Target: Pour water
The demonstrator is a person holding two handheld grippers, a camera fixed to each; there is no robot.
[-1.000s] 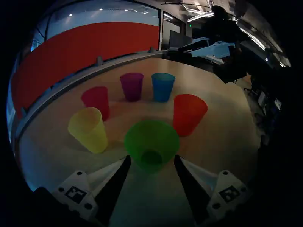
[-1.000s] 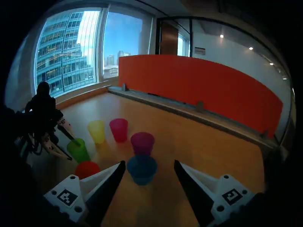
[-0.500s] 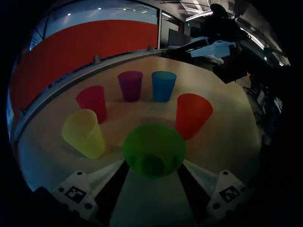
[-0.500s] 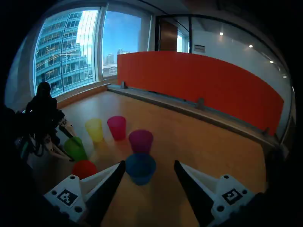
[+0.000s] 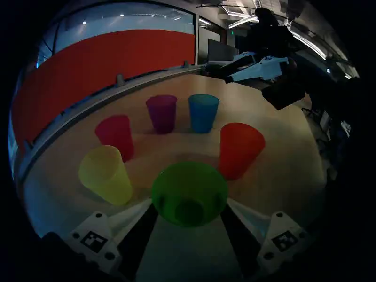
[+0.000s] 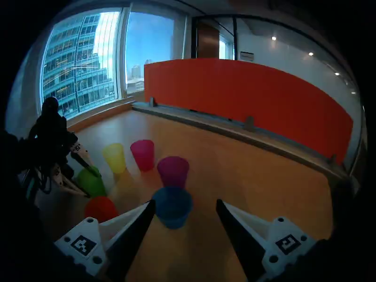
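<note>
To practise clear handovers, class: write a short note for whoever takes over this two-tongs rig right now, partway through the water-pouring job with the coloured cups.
Left tongs: closed on the green cup, one finger against each side.
Right tongs: open; the blue cup stands just ahead between the fingers, not gripped.
Things: six cups in a ring on the table; yellow, pink, purple and red stand upright, untouched.
Done: green cup gripped. No pour seen; whether any cup holds water cannot be told.
Left: probably grip the blue cup, then pour.
</note>
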